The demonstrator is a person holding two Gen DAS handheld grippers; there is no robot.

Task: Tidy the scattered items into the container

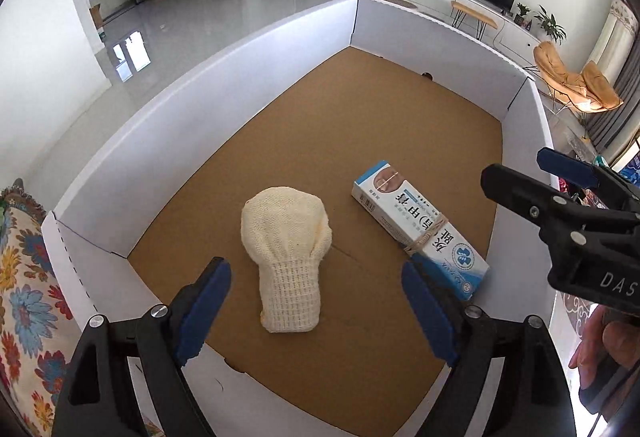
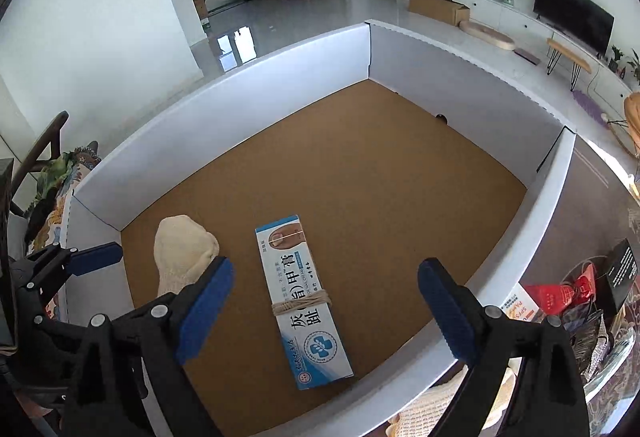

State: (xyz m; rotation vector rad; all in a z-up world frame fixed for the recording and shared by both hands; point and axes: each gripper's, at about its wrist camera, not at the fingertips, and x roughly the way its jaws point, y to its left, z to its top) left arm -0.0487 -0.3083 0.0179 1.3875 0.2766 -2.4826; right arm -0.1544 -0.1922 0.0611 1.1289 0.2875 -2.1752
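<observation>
Both things already lie in the container [image 1: 224,85], so the worry now is pulling them back out. The left gripper [image 1: 316,311] hangs low with its blue pads on either side of the cream sock [image 1: 286,257], not touching it. If it lifts crookedly, a pad could snag the knit. The right gripper [image 2: 326,307] is spread wide too, tilted down over the long cream box [image 2: 302,301], which lies flat just below and between its pads. It could bump the near wall going back for the things still outside on the right.
</observation>
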